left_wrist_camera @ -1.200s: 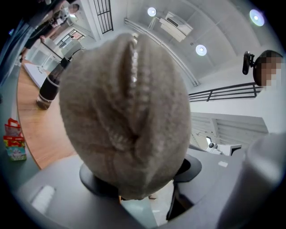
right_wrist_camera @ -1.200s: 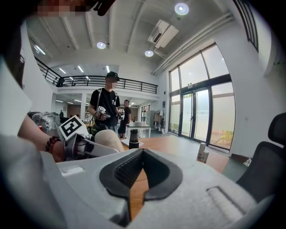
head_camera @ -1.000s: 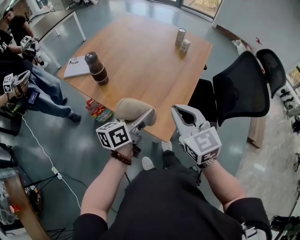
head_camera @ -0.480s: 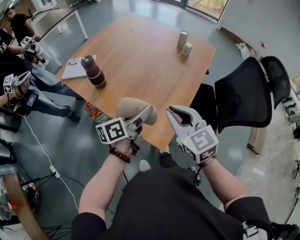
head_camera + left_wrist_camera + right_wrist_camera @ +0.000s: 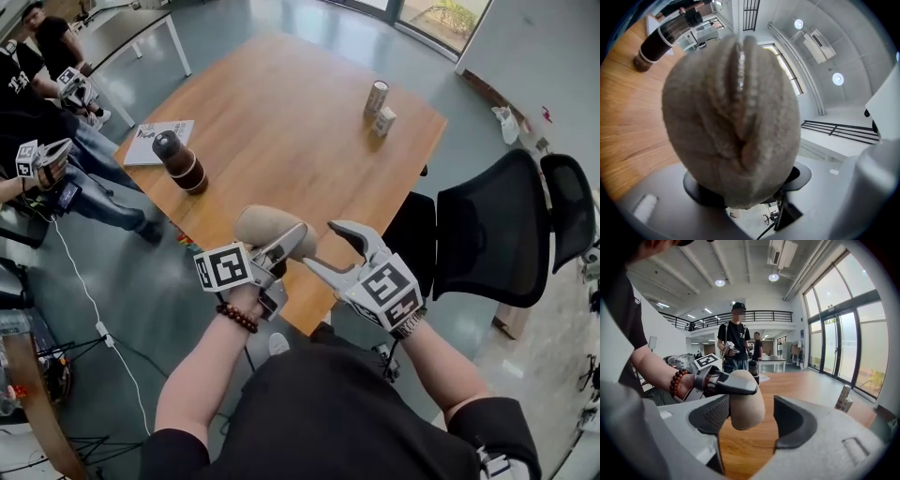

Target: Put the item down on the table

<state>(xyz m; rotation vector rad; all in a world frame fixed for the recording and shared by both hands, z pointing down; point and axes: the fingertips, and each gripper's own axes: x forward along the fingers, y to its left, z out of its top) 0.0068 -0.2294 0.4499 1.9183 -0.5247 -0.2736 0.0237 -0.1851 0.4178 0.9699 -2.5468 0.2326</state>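
Observation:
A beige, egg-shaped felt item hangs above the near edge of the wooden table, and my left gripper is shut on it. In the left gripper view the item fills the frame, its seam facing the camera. My right gripper is just to its right, pointing at it, with the jaws opening. In the right gripper view the item's rounded end shows between those jaws and the right pad stands clear of it. One left finger lies over the item.
On the table stand a dark brown bottle beside a notebook, and a can with a small carton at the far side. A black office chair is at the right. People stand at the left.
The right gripper's jaws were shut and now stand apart. It has turned left, closer to the item. The left gripper still holds the item.

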